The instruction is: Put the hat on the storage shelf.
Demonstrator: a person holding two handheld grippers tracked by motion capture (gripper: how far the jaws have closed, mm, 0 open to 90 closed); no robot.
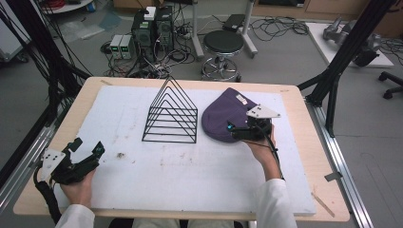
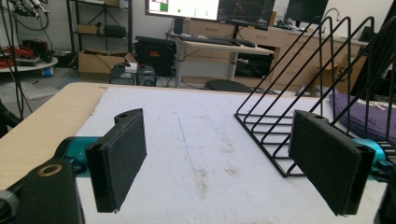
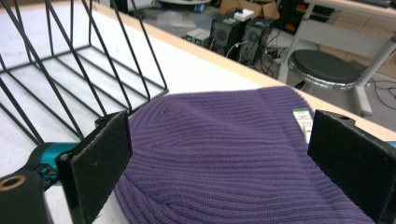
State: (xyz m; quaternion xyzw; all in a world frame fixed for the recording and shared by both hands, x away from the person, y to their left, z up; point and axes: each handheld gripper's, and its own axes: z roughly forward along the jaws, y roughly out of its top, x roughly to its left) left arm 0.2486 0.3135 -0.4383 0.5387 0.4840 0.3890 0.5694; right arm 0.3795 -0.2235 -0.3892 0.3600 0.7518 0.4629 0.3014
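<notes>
From the high view, the right gripper [image 1: 247,129] is sitting at the right of centre, right at the near edge of the purple beanie [image 1: 227,116], its grey plate catching the light. The left gripper [image 1: 85,151] is waiting at the lower left of the frame, jaws spread wide with nothing between them, well apart from everything. The black wire rack [image 1: 171,114] is standing mid-frame, just beside the beanie on its left. All of it is resting on a white mat [image 1: 190,166] covering the wooden surface [image 1: 304,137].

Switching to the left gripper view: the jaws are gaping, pads facing each other over bare mat, with the wire rack [image 2: 299,107] rising at the right of the frame and a sliver of purple knit behind its wires.

Now the right gripper view: the jaws are spread wide and straddling the beanie [image 3: 233,158], which is filling the lower middle of the frame, its white label [image 3: 302,119] showing near the right-hand pad. Nothing is pinched yet. My read is that a grasp is being lined up; it looks wise to sink lower and gather a good fold of knit so the soft fabric is not slipping out, and to keep clear of the rack.

Around the room, a round stool [image 1: 222,43] and computer boxes [image 1: 152,28] are standing on the floor beyond the surface amid tangled cables.
</notes>
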